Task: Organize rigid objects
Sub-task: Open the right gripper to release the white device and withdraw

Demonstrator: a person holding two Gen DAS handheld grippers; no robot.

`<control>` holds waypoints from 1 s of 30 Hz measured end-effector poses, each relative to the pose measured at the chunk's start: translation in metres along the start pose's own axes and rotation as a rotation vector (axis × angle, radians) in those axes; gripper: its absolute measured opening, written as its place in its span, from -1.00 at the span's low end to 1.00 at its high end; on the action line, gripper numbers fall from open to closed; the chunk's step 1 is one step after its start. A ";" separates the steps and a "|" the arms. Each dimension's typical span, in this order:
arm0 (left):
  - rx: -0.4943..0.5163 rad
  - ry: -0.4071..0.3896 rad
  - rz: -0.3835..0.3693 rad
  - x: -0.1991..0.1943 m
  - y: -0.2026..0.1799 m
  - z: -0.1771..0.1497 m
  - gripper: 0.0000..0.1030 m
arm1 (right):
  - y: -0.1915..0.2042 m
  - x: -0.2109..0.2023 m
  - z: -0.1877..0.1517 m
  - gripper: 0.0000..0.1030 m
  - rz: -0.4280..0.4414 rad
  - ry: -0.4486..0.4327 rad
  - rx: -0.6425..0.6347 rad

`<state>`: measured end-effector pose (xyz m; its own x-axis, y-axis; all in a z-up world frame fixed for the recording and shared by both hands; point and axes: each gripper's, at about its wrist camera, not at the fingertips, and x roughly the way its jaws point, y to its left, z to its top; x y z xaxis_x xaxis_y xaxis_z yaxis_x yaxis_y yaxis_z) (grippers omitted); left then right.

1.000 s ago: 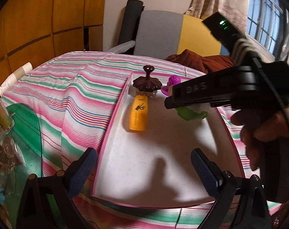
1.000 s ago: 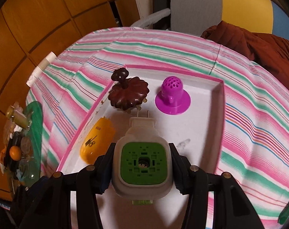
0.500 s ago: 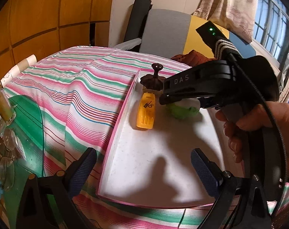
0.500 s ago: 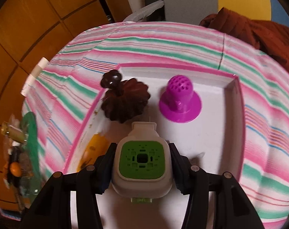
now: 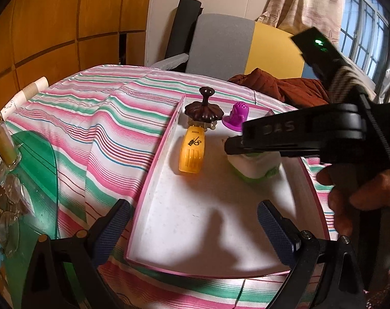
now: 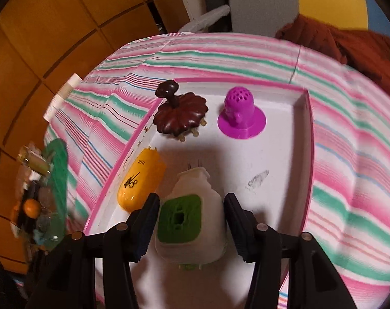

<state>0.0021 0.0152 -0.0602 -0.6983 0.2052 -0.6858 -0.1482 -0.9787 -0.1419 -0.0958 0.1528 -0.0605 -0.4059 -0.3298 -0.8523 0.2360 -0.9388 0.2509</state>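
We see warm, dim indoor light; hard shadows fall across the white tray point(image 5: 208, 219). Fisheye edges bend and darken, and the right view blurs slightly.

— What covers the table?
— A pink, green and white striped tablecloth point(image 5: 112, 118).
— And behind it?
— A grey and yellow chair point(image 5: 236, 43) with a rust-brown garment point(image 5: 280, 87) bunched on it, orange wood panelling point(image 5: 53, 18), a beige curtain point(image 5: 305, 2) by a barred window point(image 5: 367, 33).
— On the left?
— A glass jar point(image 5: 3, 144) beside stacked paper cups point(image 5: 25, 95).

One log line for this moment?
right gripper: open, straddling white-green plug-in in tray | left gripper: open, empty
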 end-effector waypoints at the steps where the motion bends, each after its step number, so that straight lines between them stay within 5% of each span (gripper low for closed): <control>1: 0.003 -0.006 0.000 -0.002 0.000 0.000 0.93 | 0.004 0.000 0.002 0.02 -0.024 -0.011 -0.019; 11: -0.019 -0.008 0.008 -0.004 0.008 0.001 0.93 | 0.020 -0.015 0.021 0.01 -0.071 -0.150 -0.103; 19: -0.002 -0.005 0.003 -0.003 0.000 0.000 0.93 | -0.017 -0.054 0.000 0.02 0.017 -0.163 0.054; 30: 0.058 -0.004 -0.024 -0.011 -0.020 -0.004 0.93 | -0.049 -0.091 -0.040 0.02 -0.084 -0.190 0.072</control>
<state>0.0157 0.0328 -0.0528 -0.6971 0.2290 -0.6794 -0.2053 -0.9717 -0.1168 -0.0352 0.2332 -0.0135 -0.5823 -0.2564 -0.7714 0.1331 -0.9662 0.2207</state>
